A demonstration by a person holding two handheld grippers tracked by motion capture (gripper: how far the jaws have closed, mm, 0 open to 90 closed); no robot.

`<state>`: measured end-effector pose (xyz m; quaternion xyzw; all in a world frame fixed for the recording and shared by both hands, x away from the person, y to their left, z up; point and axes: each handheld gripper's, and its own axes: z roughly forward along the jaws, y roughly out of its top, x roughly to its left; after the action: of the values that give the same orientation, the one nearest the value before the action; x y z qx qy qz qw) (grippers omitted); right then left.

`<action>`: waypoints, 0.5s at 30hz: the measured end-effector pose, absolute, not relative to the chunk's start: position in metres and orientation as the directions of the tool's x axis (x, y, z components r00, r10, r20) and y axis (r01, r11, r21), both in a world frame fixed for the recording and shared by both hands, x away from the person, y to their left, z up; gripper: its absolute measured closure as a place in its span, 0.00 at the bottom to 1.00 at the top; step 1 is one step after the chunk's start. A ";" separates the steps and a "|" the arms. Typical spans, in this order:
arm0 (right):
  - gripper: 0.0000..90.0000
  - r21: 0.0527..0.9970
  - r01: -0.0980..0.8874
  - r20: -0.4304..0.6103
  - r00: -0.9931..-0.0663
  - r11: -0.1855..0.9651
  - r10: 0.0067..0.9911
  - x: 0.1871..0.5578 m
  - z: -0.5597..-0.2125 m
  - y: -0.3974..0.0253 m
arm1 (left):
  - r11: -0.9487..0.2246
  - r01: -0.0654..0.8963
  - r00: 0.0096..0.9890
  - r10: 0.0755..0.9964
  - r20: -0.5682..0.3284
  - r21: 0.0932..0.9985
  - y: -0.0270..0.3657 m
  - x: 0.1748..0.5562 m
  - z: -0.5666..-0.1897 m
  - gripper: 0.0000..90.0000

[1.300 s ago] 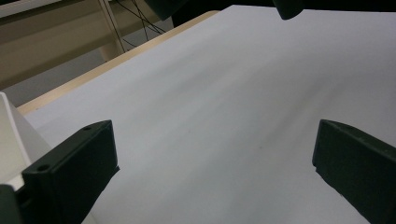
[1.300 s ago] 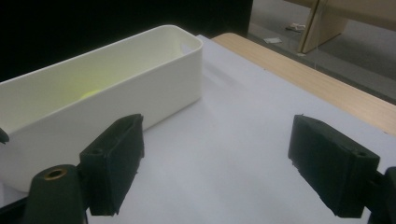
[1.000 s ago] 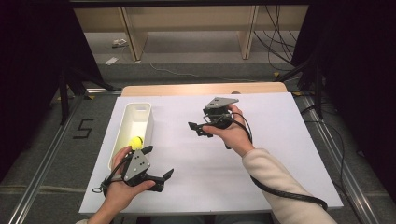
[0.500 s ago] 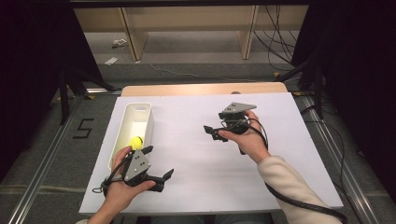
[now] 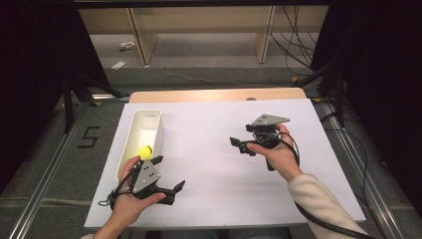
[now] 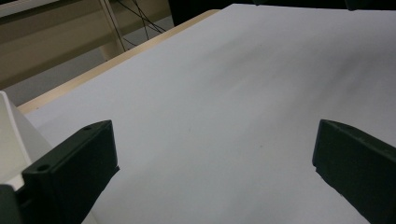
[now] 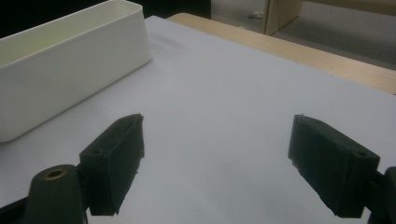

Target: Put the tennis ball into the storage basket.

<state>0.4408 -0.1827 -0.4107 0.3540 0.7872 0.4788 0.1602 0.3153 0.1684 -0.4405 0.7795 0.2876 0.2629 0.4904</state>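
Note:
A long white bin (image 5: 155, 130) stands on the left of the white table (image 5: 214, 169), with a yellow ball (image 5: 145, 151) at its near end. My left gripper (image 5: 168, 173) is held low at the front left, just right of the bin's near end, open with nothing between its jaws. The left gripper view shows the left gripper (image 6: 215, 154) wide open over bare table, the bin's corner (image 6: 14, 135) at its left. My right gripper (image 5: 240, 135) is open right of centre, pointing left towards the bin. In the right gripper view the right gripper (image 7: 217, 149) is empty, the bin (image 7: 70, 70) ahead to its left.
The table's far wooden edge (image 5: 214, 94) runs behind the white sheet. Beyond it are wooden frame legs (image 5: 142, 37) and cables on the floor. Dark stands flank both sides.
My right gripper has moved to the right and a little nearer, away from the table's middle. The left gripper and the ball have stayed put.

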 end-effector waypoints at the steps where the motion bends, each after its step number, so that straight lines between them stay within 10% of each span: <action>1: 0.21 0.867 0.405 0.087 -0.697 0.290 0.712 0.440 -0.411 -0.184 | -0.353 0.191 0.696 0.707 0.127 0.916 0.168 0.315 -0.441 0.00; 15: 0.21 0.866 0.417 0.084 -0.665 0.276 0.742 0.421 -0.418 -0.218 | -0.355 0.191 0.696 0.707 0.129 0.915 0.168 0.315 -0.441 0.00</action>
<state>0.4208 -0.2179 -0.4182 0.3714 0.7799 0.4736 0.1719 0.3154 0.1685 -0.4408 0.7800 0.2877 0.2634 0.4894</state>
